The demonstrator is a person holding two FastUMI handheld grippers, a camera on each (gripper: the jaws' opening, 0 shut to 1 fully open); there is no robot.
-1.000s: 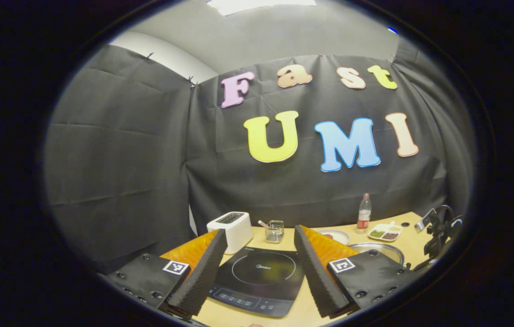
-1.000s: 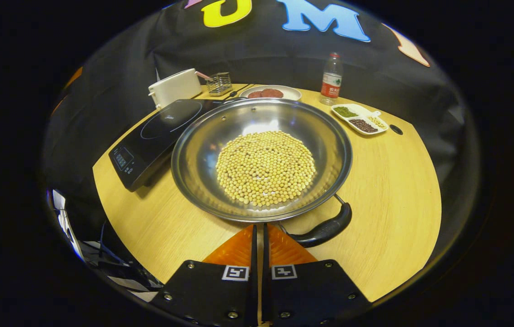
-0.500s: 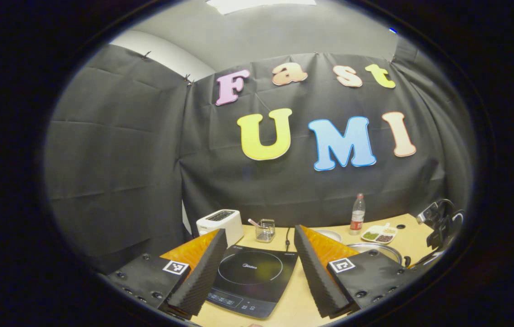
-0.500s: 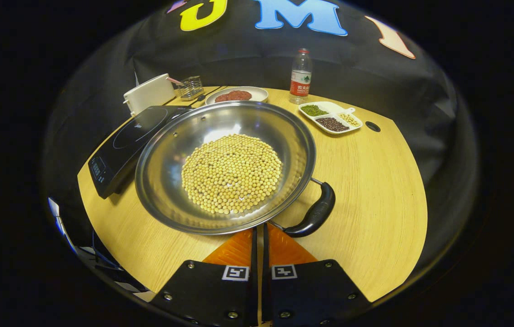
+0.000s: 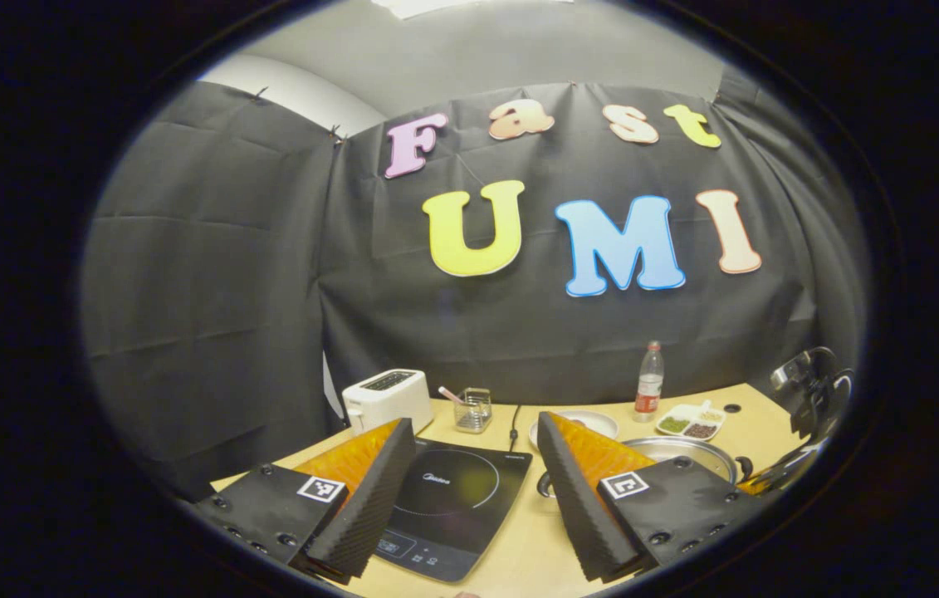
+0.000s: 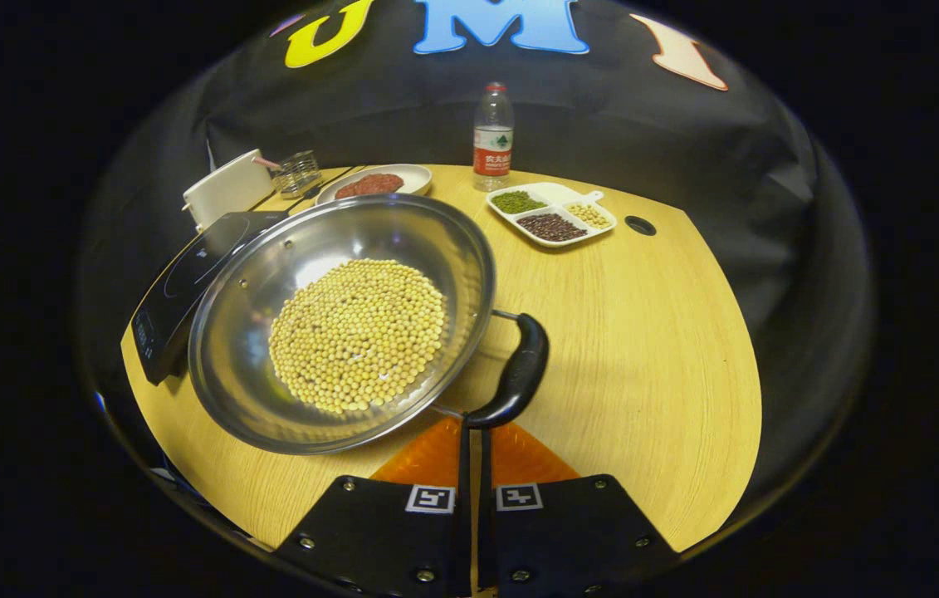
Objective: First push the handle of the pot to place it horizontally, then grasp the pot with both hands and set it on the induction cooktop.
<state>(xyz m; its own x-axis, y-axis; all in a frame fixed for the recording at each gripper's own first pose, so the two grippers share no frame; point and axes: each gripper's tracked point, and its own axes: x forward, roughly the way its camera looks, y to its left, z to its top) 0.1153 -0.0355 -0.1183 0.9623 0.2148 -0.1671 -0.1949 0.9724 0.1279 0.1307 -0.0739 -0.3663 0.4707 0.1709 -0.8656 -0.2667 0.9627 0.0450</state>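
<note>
As my closed right gripper [image 6: 473, 432] nudges the handle [image 6: 519, 374], the pot [image 6: 336, 324] has swung beside the cooktop [image 6: 178, 282]; left gripper [image 5: 473, 490] spread, idle.

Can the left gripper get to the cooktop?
Probably yes. The left gripper is open and the cooktop lies right between its fingers, with nothing on it or in the way.

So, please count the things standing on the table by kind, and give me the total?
Cookware: 1, the pot with beans
Appliances: 2, the induction cooktop and the toaster
Dishes: 2, the round plate and the divided dish
Bottles: 1, the water bottle
Wire baskets: 1, the small basket
Total: 7
</note>
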